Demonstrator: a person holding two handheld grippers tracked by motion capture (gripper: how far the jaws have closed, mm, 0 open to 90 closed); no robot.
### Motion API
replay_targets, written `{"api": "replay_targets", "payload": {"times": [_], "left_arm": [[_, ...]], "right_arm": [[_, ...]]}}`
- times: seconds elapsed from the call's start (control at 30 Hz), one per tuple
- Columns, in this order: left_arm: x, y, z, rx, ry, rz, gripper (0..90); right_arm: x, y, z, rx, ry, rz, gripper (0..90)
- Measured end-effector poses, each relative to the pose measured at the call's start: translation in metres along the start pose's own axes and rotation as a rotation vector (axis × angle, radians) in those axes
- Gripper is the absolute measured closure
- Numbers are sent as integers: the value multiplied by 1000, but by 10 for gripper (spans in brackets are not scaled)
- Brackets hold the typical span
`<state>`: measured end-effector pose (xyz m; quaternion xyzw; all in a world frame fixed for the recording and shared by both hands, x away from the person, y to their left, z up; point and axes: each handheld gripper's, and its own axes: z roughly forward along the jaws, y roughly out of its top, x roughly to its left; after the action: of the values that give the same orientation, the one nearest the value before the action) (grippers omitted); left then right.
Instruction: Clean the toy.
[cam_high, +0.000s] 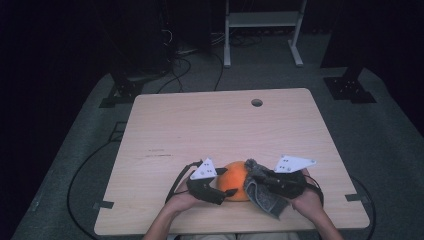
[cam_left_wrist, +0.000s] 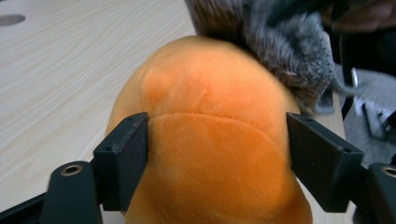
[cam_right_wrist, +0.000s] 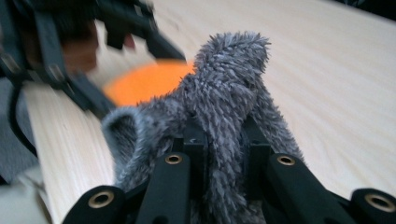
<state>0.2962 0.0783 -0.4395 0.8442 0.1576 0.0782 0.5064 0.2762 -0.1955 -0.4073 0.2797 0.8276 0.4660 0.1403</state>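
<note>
At the near edge of the pale wooden bench (cam_high: 200, 125), a rounded orange plush toy (cam_high: 235, 180) is seen between two hand-held grippers. In the left gripper view, the soft orange body (cam_left_wrist: 210, 149) is bracketed by the fingers (cam_left_wrist: 123, 158) of the left gripper (cam_high: 220, 194), which are set part-way open and pressed against both flanks, so the toy is gripped. A shaggy grey cloth (cam_high: 262, 192) is pinched in the right gripper (cam_high: 265, 181), whose fingers (cam_right_wrist: 196, 144) are closed almost fully on a bunched fold (cam_right_wrist: 229, 93); the cloth is laid against the toy's right side. Several risks are judged likely: the yielding plush could be squeezed out of the left grip, the thin fold could be pulled free if the cloth is dragged hard, and the toy could be pushed off the near edge.
</note>
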Motion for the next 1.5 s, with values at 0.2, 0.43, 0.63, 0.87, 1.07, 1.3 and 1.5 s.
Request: {"api": "replay_targets", "payload": {"times": [0.2,0.43,0.63,0.87,1.07,1.3,1.5], "left_arm": [[-10,2,3,19,-18,93,200],[-1,0,3,-12,-11,-26,189],[-15,3,5,33,-10,144,229],[-12,0,3,42,-21,142,240],[-11,1,5,39,-20,131,233],[-1,-6,0,47,-37,86,216],[1,0,4,15,-20,4,98]], "right_arm": [[16,10,7,-5,26,-69,755],[7,3,3,-5,31,-17,756],[21,17,1,-17,56,-59,755],[4,4,4,8,45,-22,756],[-12,-4,-4,25,-14,30,757],[9,4,6,-11,41,-46,751],[2,-3,6,-17,19,-7,756]]}}
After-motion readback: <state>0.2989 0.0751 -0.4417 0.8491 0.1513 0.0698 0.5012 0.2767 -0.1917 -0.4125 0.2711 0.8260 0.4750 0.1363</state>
